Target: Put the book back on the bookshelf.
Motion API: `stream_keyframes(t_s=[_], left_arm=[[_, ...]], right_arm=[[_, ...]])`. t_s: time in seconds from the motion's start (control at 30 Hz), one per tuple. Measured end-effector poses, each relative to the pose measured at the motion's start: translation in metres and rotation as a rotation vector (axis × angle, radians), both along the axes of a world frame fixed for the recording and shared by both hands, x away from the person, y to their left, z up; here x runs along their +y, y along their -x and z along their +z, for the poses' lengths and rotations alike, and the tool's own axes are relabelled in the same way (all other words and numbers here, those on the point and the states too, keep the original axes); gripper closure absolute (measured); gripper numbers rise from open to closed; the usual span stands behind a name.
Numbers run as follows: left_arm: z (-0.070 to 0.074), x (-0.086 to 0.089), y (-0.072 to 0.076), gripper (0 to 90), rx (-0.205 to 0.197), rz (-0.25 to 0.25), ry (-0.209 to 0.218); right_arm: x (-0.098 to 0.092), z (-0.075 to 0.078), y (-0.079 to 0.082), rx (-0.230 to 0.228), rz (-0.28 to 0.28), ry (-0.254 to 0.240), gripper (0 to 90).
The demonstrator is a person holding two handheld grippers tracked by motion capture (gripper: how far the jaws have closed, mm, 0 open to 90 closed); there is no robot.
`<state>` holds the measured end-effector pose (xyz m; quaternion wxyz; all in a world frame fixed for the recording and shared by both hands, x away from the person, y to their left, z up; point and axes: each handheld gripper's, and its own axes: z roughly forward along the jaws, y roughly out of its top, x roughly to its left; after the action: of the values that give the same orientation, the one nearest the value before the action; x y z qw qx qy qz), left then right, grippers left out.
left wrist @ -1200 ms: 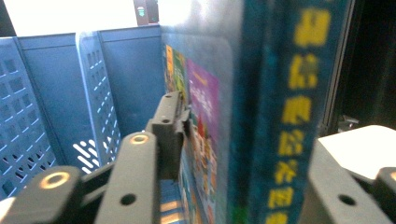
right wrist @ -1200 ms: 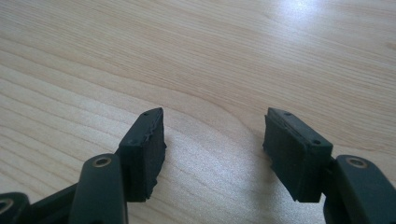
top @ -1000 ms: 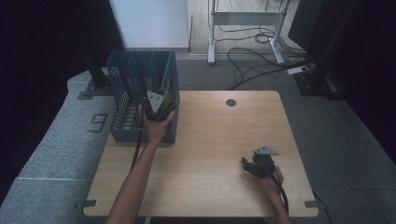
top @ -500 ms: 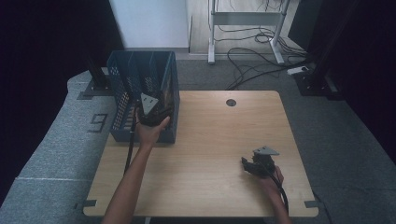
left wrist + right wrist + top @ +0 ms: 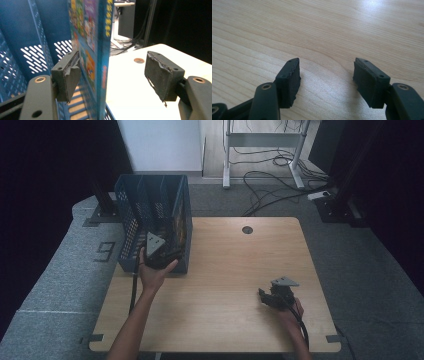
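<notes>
The wooden tabletop [image 5: 225, 285] carries a blue slotted crate [image 5: 150, 205] at its ten o'clock corner. A colourful book [image 5: 96, 37] stands upright in the crate's outer slot. The left gripper [image 5: 112, 75], fingers just opened, straddles the book without pressing it. The right gripper [image 5: 325, 80] rests at five o'clock, its fingers spread and holding nothing.

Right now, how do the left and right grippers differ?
The left gripper is at the blue crate, a colourful book standing between its jaws; the right gripper has nothing between its jaws. The left gripper's jaws have just been opening and do not press on the book; the right gripper sits low over bare table. Both are open.
</notes>
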<state>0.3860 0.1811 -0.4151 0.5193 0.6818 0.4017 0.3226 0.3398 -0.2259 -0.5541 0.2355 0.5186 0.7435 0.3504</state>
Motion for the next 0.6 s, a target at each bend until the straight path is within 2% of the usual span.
stream_keyframes(t_s=[0.17, 0.53, 0.6], left_arm=[[-0.006, 0.003, 0.017, 30.6, -0.004, 0.001, -0.004], [-0.033, 0.014, 0.049, 31.5, 0.084, -0.055, 0.012], [-0.04, 0.016, 0.053, 32.1, 0.114, -0.076, 0.018]], right_arm=[[0.0, 0.0, 0.0, 0.001, 0.0, -0.001, 37.3], [-0.001, 0.0, -0.001, 0.002, 0.007, -0.004, 37.3], [-0.001, 0.0, -0.001, 0.002, 0.008, -0.004, 37.3]])
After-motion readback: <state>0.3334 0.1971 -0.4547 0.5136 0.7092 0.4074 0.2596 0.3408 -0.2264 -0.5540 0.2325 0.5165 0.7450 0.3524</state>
